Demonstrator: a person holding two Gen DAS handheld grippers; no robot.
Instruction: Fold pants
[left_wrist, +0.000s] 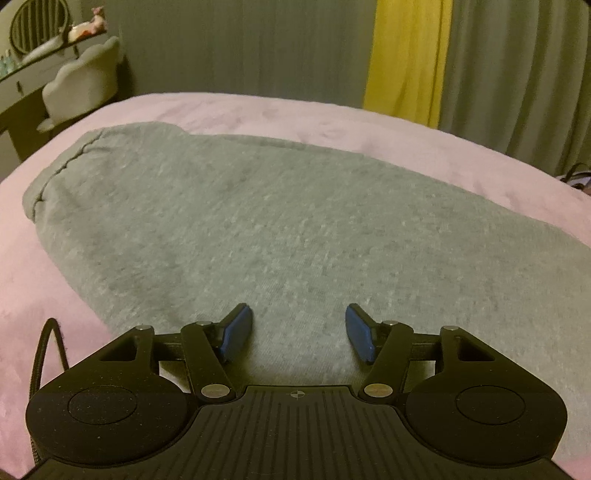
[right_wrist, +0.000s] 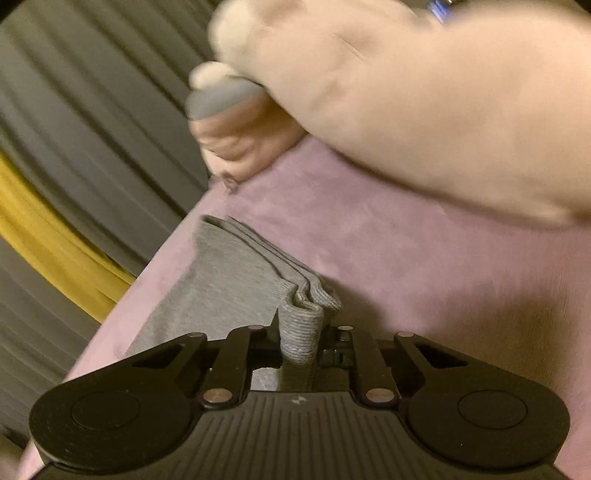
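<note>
Grey pants (left_wrist: 266, 221) lie spread flat on a pink bed cover (left_wrist: 332, 122); a hemmed end lies at the far left. My left gripper (left_wrist: 298, 325) hovers open over the near part of the pants, blue pads (left_wrist: 236, 332) apart and empty. In the right wrist view my right gripper (right_wrist: 300, 332) is shut on a ribbed grey band of the pants (right_wrist: 301, 325), with layered fabric (right_wrist: 221, 273) trailing away to the left over the pink cover (right_wrist: 369, 258).
A blurred bare hand and forearm (right_wrist: 406, 103) gripping a grey handle crosses the top of the right wrist view. Grey curtains (left_wrist: 240, 48) with a yellow strip (left_wrist: 406, 59) hang behind the bed. A dressing table and chair (left_wrist: 81, 81) stand at far left.
</note>
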